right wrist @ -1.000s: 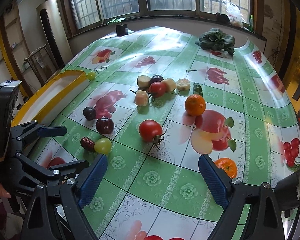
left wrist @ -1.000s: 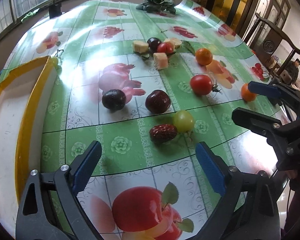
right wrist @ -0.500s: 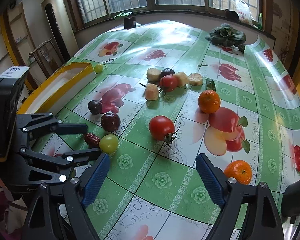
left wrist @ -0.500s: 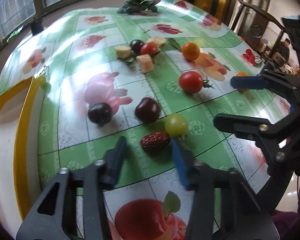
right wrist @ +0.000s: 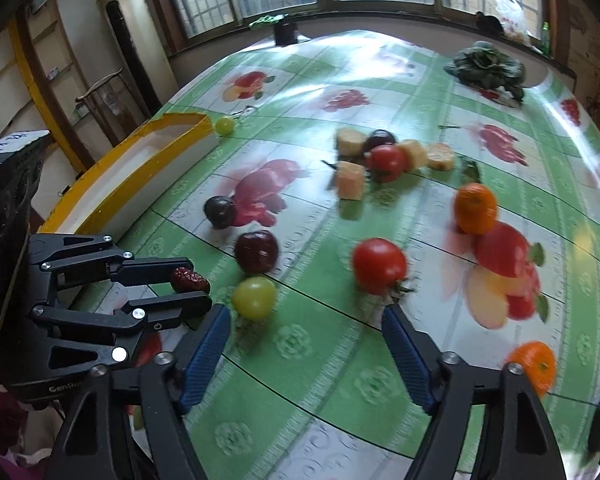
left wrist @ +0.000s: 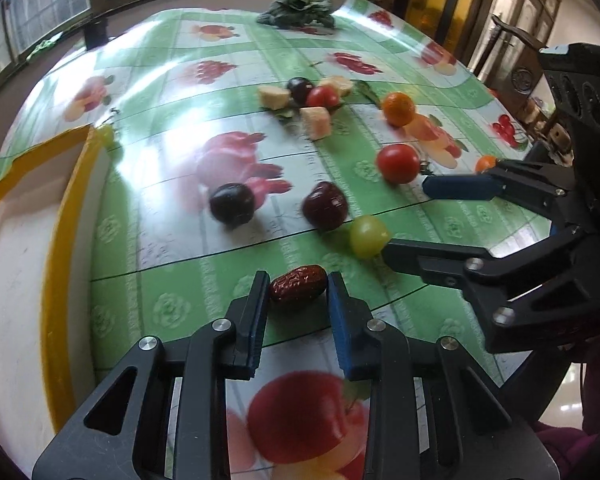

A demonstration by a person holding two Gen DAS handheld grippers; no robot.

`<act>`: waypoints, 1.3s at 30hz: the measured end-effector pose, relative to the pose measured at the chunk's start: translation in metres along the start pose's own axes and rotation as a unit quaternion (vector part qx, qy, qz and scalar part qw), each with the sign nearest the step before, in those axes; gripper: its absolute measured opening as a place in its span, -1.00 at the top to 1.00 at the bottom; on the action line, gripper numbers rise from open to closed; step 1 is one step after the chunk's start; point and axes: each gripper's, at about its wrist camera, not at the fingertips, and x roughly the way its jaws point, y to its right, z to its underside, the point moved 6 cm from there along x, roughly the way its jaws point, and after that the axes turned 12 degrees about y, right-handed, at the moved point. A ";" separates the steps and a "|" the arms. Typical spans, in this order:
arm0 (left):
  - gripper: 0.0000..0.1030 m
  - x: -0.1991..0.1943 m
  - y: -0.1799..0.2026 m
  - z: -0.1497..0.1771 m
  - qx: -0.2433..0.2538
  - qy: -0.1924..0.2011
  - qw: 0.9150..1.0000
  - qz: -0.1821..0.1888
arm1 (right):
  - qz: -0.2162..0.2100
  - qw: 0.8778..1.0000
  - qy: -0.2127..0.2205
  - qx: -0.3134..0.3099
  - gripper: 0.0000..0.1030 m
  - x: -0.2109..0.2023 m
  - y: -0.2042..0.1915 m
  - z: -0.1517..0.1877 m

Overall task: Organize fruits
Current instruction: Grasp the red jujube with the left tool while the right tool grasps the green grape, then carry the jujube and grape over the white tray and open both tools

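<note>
A wrinkled red date [left wrist: 298,283] lies on the fruit-print tablecloth with my left gripper [left wrist: 298,294] shut on it, a blue pad pressing on each side. The date [right wrist: 189,280] and my left gripper [right wrist: 198,286] also show at the left of the right wrist view. My right gripper [right wrist: 306,344] is open and its jaws are closing, with nothing between the pads. A green grape [right wrist: 254,297] sits just ahead of its left fingertip [right wrist: 220,320]. A red tomato [right wrist: 380,266] lies ahead of its right finger. From the left wrist view, my right gripper [left wrist: 424,220] reaches in from the right, one tip against the grape [left wrist: 368,236].
A yellow-rimmed white tray [left wrist: 66,240] stands at the left. Two dark plums [left wrist: 232,204] [left wrist: 325,206] lie mid-table. Two oranges [right wrist: 475,208] [right wrist: 534,364] lie further right, cut fruit pieces [right wrist: 350,184] and another tomato further back. A second grape [right wrist: 225,125] rests by the tray's far corner. Leafy greens [right wrist: 486,66] lie at the far edge.
My left gripper went from wide open to shut on the date. The right gripper's jaws narrowed and it moved forward toward the green grape.
</note>
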 end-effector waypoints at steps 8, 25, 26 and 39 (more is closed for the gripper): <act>0.45 -0.013 -0.017 -0.001 -0.020 0.015 0.999 -0.020 | -0.014 0.999 -0.013 -0.047 0.23 0.022 -0.029 -0.002; 0.45 -0.030 -0.036 -0.003 -0.053 0.033 0.997 -0.035 | -0.026 0.997 -0.020 -0.065 0.50 0.018 -0.044 -0.001; 0.45 -0.032 -0.038 -0.003 -0.054 0.035 0.997 -0.036 | -0.027 0.998 -0.017 -0.062 0.50 0.016 -0.044 -0.003; 0.45 -0.063 -0.098 -0.010 -0.103 0.050 0.989 -0.095 | -0.067 0.994 0.008 -0.083 0.50 0.021 -0.090 -0.049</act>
